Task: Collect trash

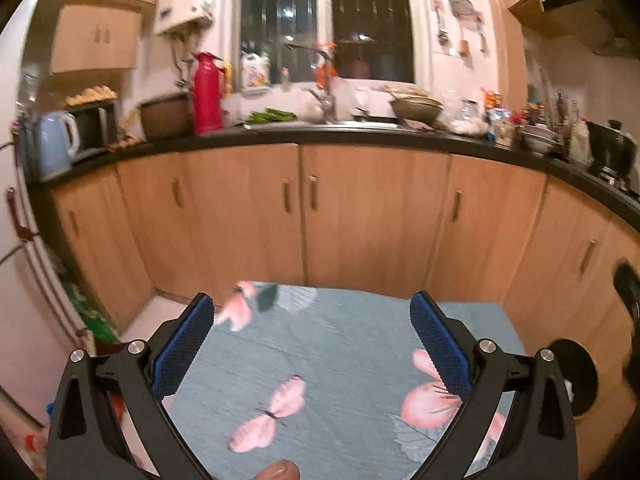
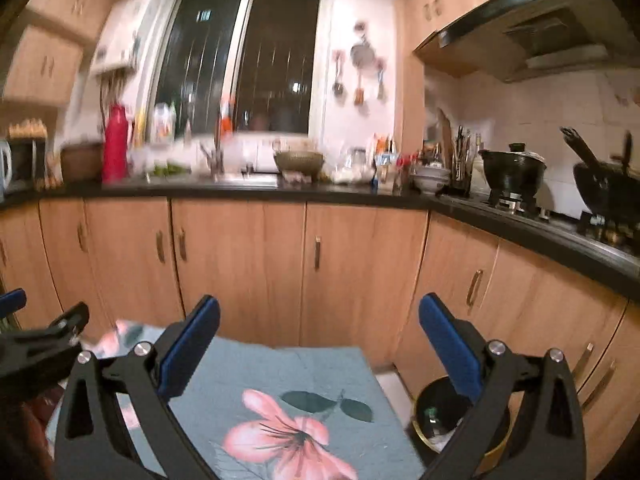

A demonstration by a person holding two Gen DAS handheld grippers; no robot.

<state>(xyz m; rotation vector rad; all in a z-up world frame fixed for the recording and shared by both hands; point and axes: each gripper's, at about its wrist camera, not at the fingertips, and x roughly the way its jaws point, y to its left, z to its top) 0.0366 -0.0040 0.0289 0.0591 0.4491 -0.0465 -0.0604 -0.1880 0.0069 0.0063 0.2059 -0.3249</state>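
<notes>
- While your left claw (image 1: 312, 312) hangs above the floral-clothed tabletop (image 1: 340, 344), its blue pads are spread wide and grip nothing.
- Your right claw (image 2: 320, 316) is likewise parted and empty over the same cloth.
- You have the black trash bin (image 2: 444, 420) on the floor just right of the tabletop, with scraps inside.
- Both views are blurred; kitchen cabinets (image 2: 240, 264) face you.
</notes>
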